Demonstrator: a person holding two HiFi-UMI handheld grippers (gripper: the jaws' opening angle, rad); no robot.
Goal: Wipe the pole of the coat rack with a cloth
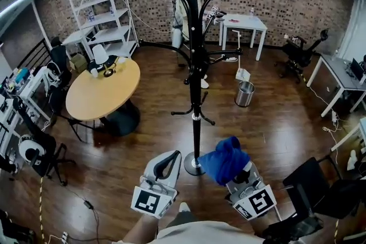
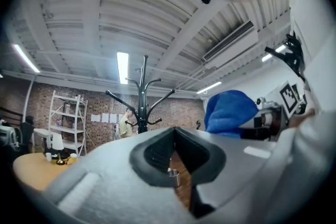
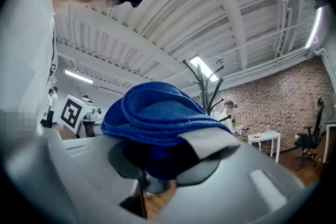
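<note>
While bare wood floor point(image 1: 143, 140) lies open all round the coat rack point(image 1: 195, 54), my right gripper point(image 1: 233, 168) clamps a bunched blue cloth point(image 1: 224, 158) just right of its base point(image 1: 193, 166). My left gripper point(image 1: 167, 162), closed and empty, sits just left. Its black pole point(image 1: 197, 131) stands upright and slim.

A dark wooden plank floor point(image 1: 269, 123) carries everything. The coat rack point(image 1: 196, 66) stands on it by a round base. Left of the rack sits a round wooden table point(image 1: 103, 88); behind that, a white shelf unit point(image 1: 103, 11). Right of the rack stands a metal bin point(image 1: 245, 94), and beyond the bin a white table point(image 1: 243, 24). Farther right is a black office chair point(image 1: 300, 54).
</note>
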